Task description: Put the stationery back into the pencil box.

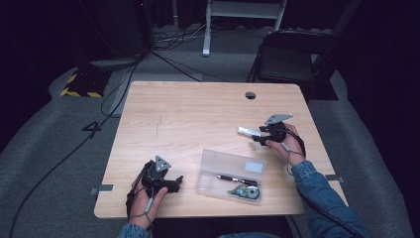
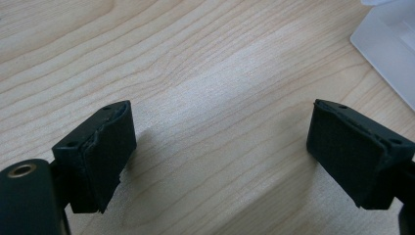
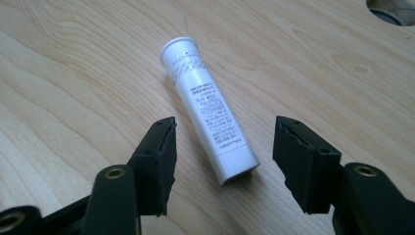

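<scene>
We see the right gripper point(image 1: 253, 135) on the right side of the table point(image 1: 188, 114), low over the wood. Its jaws stand about half open, and the near end of a white tube point(image 3: 208, 105) lies between them. The pads do not press on the tube; there is a gap on each side, so nothing is held. The tube lies flat on the table, its cap end pointing away from the gripper, with small printed text along its side.

We see the left gripper point(image 1: 174, 182) at the near left of the table. Its jaws are wide open, with only bare wood between them.

Between the two grippers, near the front edge, lies a clear box point(image 1: 218, 163), open. Inside it we see a black pen point(image 1: 236, 178) and a small greenish object point(image 1: 246, 192).
</scene>
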Available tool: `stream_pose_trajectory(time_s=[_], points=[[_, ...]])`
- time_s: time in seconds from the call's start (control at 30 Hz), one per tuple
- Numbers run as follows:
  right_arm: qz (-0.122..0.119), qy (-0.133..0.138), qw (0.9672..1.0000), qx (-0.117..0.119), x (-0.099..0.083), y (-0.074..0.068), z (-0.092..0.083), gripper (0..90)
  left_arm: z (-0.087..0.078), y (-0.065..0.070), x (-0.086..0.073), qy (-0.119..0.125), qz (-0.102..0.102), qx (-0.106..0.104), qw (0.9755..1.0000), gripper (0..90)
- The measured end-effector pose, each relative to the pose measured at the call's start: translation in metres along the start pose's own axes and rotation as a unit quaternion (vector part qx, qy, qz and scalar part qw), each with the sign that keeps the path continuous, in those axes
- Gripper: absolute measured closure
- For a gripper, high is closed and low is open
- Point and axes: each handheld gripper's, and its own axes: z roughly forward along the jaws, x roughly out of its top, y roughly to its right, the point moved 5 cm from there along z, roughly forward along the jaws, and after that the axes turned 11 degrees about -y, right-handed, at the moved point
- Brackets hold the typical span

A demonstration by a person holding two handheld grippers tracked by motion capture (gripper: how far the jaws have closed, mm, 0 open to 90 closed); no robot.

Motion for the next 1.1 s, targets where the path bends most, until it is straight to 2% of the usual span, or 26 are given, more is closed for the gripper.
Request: stream_pose_trajectory(time_s=[0.1, 0.37, 0.73, 0.93, 1.1], points=[[-0.007, -0.005, 1.0, 0.001, -0.001, -0.001, 0.004, 44.8, 0.0, 0.0, 0.0, 0.0, 0.0, 0.0, 1.0, 11.4], [-0.007, -0.006, 0.9999, 0.005, -0.002, -0.004, 0.012, 47.3, 0.0, 0.0, 0.0, 0.0, 0.0, 0.0, 1.0, 11.2], [-0.01, -0.009, 0.9996, 0.024, -0.002, -0.011, 0.01, 70.7, 0.0, 0.0, 0.0, 0.0, 0.001, 0.0, 1.0, 11.2], [-0.017, -0.011, 0.9996, 0.022, -0.002, -0.012, 0.009, 71.4, 0.0, 0.0, 0.0, -0.001, 0.0, -0.001, 1.0, 11.0], [-0.013, -0.013, 0.9996, 0.022, -0.002, -0.012, 0.008, 71.6, 0.0, 0.0, 0.0, -0.001, 0.0, -0.001, 1.0, 10.9]])
